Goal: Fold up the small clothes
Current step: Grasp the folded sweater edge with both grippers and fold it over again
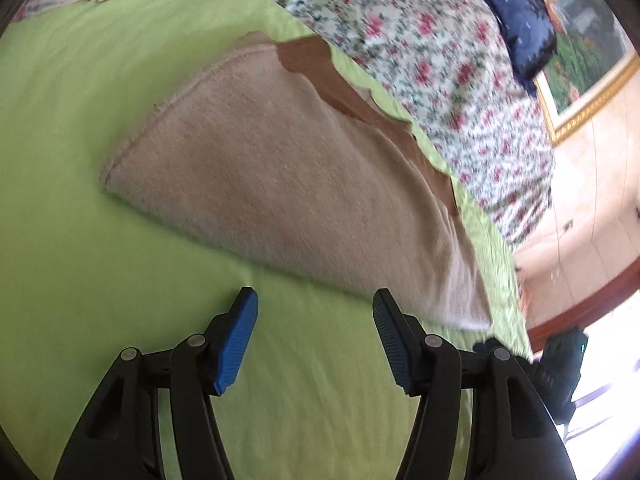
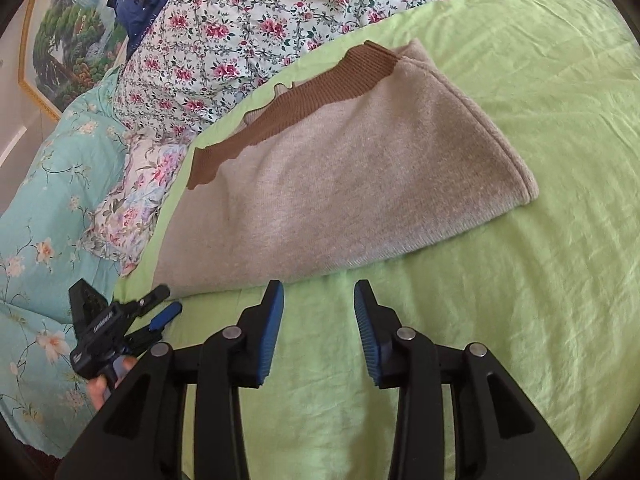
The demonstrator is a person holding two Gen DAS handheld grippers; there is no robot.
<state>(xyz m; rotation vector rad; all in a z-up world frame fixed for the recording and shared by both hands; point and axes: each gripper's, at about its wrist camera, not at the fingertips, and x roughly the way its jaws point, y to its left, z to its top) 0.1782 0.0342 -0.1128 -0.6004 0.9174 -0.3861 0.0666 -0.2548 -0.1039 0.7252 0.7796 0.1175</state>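
Lying flat on the green sheet (image 2: 500, 320), the garment (image 2: 340, 184) is a beige knit with a brown ribbed band (image 2: 304, 92) along its far edge, next to the floral quilt (image 2: 224, 32). It looks folded over once already, with a doubled edge running along the near side and a seamed, rounded corner at one end. I judge it soft, light and limp: it will drape and sag when lifted, the fleecy surface should give the ribbed pads good friction, and nothing about it is fragile. Being thick, it should hold a crease loosely rather than sharply. The best places to take hold seem to be the two near corners or the near folded edge, pinching through all layers so the fold carries over together; a grip on a single layer would likely pull the stack apart.

The left gripper (image 1: 316, 304) hovers just short of the near edge, angled downward over the sheet, jaws well apart and holding nothing. The right gripper (image 2: 319, 296) sits likewise just before the near edge, tilted down, jaws moderately apart and empty. In the right view the left gripper (image 2: 160, 312) shows at the lower left, carried in a hand (image 2: 100, 388), near the garment's end corner.
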